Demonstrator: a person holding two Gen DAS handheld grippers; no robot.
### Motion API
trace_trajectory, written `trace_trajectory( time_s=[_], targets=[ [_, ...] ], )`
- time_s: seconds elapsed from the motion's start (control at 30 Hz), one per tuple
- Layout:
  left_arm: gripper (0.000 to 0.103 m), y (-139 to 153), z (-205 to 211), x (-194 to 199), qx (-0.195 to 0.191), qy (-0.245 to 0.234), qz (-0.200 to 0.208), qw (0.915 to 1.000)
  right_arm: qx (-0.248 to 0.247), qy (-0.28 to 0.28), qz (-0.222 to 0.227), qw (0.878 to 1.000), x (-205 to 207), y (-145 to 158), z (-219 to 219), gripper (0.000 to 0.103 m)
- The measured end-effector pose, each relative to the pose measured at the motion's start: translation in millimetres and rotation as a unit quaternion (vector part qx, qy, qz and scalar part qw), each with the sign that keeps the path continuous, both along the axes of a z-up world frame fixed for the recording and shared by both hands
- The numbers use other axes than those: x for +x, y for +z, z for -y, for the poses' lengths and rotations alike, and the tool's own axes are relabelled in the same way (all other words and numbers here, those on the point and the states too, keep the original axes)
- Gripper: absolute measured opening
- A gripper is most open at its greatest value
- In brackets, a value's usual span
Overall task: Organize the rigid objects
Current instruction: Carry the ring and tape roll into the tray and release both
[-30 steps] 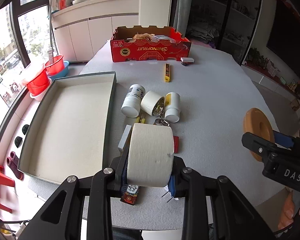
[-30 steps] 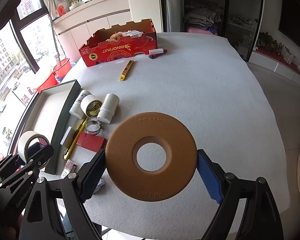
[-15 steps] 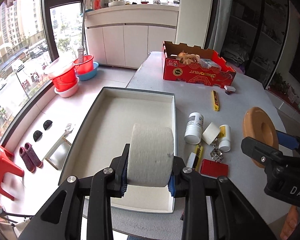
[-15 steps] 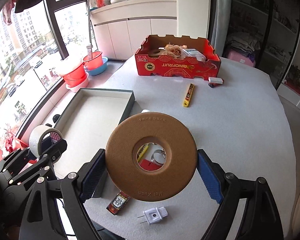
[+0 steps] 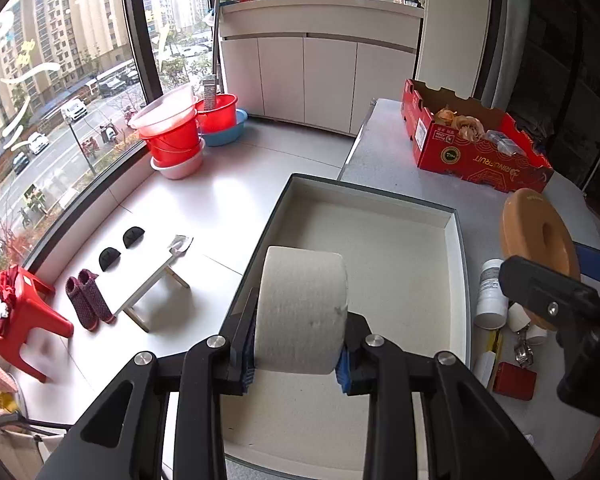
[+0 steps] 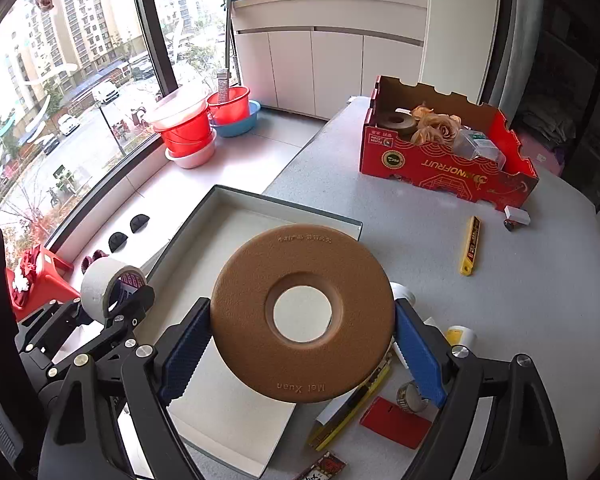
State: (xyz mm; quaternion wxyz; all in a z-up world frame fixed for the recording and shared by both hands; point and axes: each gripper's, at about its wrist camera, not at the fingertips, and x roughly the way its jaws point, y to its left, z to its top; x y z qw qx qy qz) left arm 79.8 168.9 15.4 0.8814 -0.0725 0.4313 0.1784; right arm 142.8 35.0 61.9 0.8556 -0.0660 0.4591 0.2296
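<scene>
My left gripper [image 5: 298,364] is shut on a white tape roll [image 5: 302,308] and holds it above the near left part of the shallow grey tray [image 5: 458,240]. The roll also shows in the right wrist view [image 6: 100,286]. My right gripper [image 6: 302,354] is shut on a brown ring-shaped disc [image 6: 304,356], held upright above the tray's right edge [image 6: 284,200]. The disc also shows in the left wrist view [image 5: 536,232]. The tray's white floor is bare.
White bottles [image 5: 490,294], a red case [image 6: 396,426], a yellow cutter [image 6: 470,250] and small items lie on the grey table right of the tray. A red cardboard box [image 6: 444,172] stands at the back. Left of the table is floor with red buckets [image 5: 176,136].
Both grippers have swung left with their loads, from over the loose items to over the tray. Neither grip has changed.
</scene>
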Motion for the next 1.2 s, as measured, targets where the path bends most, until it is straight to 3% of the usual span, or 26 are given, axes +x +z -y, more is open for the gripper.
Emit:
trace_trajectory(
  time_s=[0.47, 1.2],
  targets=[
    [0.033, -42, -17, 50, -0.012, 0.012, -0.035, 0.9992, -0.015, -0.006, -0.034, 0.999, 47, -45, -25, 0.088],
    [0.033, -74, -21, 72, -0.014, 0.004, -0.071, 0.9973, -0.029, -0.008, -0.066, 0.997, 74, -85, -39, 0.088]
  ],
)
